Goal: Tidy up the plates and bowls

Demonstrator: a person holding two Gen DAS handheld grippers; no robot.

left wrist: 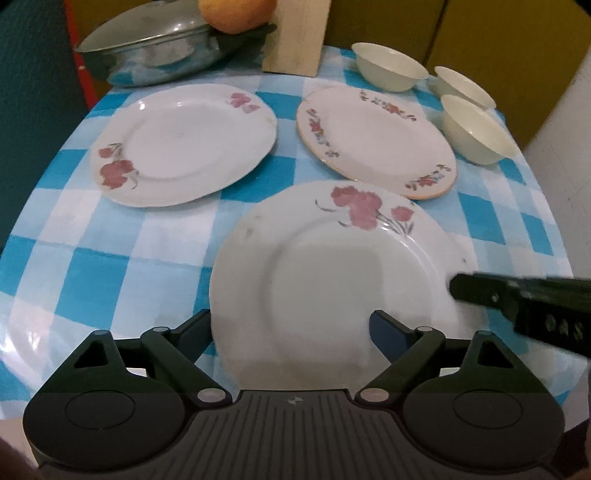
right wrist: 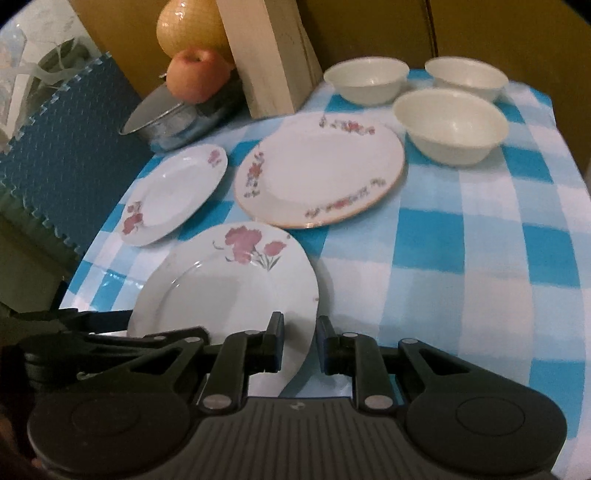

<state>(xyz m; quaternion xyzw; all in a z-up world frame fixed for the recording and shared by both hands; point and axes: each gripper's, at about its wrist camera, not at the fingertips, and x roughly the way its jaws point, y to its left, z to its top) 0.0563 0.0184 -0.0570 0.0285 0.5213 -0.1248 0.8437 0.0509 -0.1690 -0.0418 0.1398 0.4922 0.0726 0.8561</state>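
My left gripper (left wrist: 291, 332) stands wide, its jaws apart on either side of the near plate (left wrist: 332, 280); one finger lies past the plate's left edge over the cloth (left wrist: 92, 266), the other sits over the plate's near rim, and I cannot tell whether either pad touches; my right gripper (right wrist: 298, 341) is nearly closed on that same plate's right rim, the edge running between its two pads, so the plate is pinched there; in the left view its dark fingers (left wrist: 480, 291) reach in from the right onto the rim; the near plate, with pink flowers, lies closest to me on the checked cloth; behind it to the left is a second pink-flowered plate (left wrist: 184, 144), and to the right a plate with a flowered border (left wrist: 376, 140); three cream bowls (left wrist: 476, 129) stand at the far right; a wooden block (left wrist: 295, 37), a lidded pan (left wrist: 155, 48) and fruit (left wrist: 236, 13) are at the back.
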